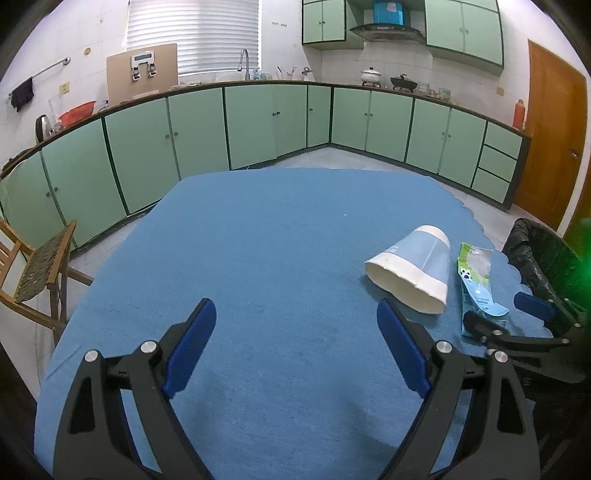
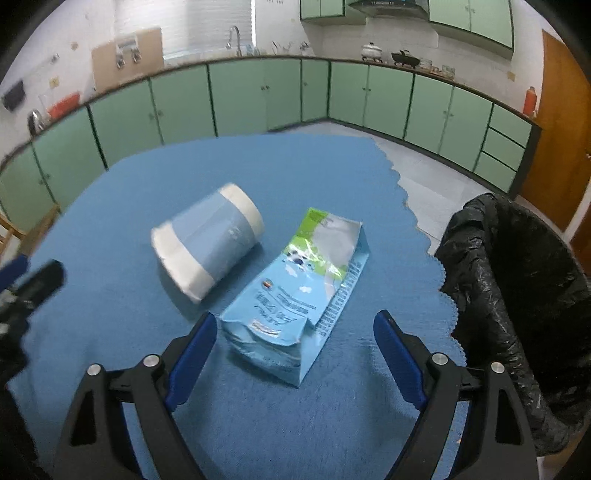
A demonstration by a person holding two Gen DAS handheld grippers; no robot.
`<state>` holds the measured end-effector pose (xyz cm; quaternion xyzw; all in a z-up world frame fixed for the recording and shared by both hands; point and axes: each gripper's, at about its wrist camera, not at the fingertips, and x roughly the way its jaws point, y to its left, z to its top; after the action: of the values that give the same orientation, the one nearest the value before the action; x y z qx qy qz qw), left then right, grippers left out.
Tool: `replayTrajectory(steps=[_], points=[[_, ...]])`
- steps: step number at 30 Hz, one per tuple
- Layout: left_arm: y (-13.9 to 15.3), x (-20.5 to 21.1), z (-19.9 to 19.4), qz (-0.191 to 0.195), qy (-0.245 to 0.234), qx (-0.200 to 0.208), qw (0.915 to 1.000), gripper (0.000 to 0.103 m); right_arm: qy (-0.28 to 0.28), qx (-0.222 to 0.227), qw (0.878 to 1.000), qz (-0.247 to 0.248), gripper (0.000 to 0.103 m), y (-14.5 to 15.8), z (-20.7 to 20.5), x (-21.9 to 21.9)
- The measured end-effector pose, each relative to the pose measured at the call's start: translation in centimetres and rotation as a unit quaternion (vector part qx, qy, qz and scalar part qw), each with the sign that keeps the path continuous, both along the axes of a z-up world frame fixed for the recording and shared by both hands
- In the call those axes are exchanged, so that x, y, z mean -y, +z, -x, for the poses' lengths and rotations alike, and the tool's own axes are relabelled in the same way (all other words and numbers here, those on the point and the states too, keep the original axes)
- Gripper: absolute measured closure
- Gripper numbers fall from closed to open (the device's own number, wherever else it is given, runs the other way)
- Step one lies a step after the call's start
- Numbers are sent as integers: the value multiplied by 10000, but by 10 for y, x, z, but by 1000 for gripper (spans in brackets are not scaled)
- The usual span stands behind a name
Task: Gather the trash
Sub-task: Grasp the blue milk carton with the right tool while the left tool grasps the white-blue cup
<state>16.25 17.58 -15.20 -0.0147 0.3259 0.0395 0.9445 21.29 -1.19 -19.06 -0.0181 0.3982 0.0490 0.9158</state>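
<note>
Green cabinets point(image 1: 266, 122), a wooden chair point(image 1: 40, 273) and a brown door point(image 1: 554, 140).

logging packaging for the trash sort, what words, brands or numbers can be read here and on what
No text in either view can be quoted with confidence.
Milk carton: large printed characters and a side column of fine print, too blurred and distorted to read.
Paper cup: a small faint mark on its blue band, unreadable.
Blue box above the range hood: white marking, too small to read.
</note>
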Motion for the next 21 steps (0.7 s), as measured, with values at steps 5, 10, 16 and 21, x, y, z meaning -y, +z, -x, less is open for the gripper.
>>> replayTrajectory(steps=[5, 10, 16, 21], points=[[-3, -1, -4, 60, 4, -18, 10000, 17, -83, -1, 9991, 407, 20, 1, -5, 4], [-6, 0, -8, 126, -42, -23, 9999, 17, -280, -69, 9994, 166, 20, 0, -7, 23], [-5, 4, -12, 108, -120, -16, 9999, 17, -192, -93, 9997, 96, 29, -4, -20, 16], [-3, 6, -18, 74, -141, 4, 9999, 17, -70, -171, 9998, -85, 58, -5, -27, 16]])
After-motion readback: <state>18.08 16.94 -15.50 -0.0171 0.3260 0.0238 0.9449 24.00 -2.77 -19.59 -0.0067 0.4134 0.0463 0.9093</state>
